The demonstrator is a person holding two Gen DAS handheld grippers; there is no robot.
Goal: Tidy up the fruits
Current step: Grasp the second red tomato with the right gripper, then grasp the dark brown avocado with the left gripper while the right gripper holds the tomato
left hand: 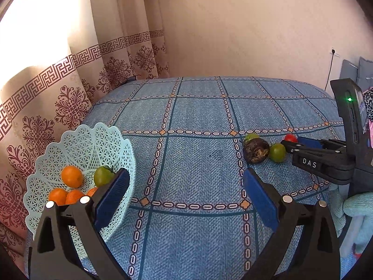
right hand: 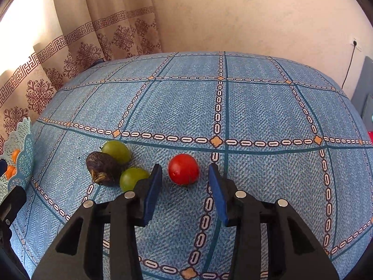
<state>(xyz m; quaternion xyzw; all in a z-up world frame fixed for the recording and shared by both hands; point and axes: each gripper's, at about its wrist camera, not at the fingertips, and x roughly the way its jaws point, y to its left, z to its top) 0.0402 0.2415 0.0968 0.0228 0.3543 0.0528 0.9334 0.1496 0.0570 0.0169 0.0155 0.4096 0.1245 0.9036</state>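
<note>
The right hand-held gripper (right hand: 185,182) stands spread around the red tomato (right hand: 183,169) on the worktop (right hand: 268,116). The left hand-held gripper (left hand: 186,182) hangs spread beside the basket (left hand: 77,144). Risk: the tomato may roll free if the jaws close off-centre.

Left gripper (left hand: 186,182): black plastic frame, two triangular arms with cut-out windows.
Left pads (left hand: 261,200): flat blue slabs, one on each finger.
Left screws (left hand: 287,198): round silver heads on the arm tops.
Right gripper (right hand: 185,182): same black frame, blue pads, silver screws.
Marking (left hand: 309,163): white "DAS" on the right gripper's side.
Light (left hand: 349,99): small green dot on its black body.
Glove (left hand: 359,204): pale blue knit.
</note>
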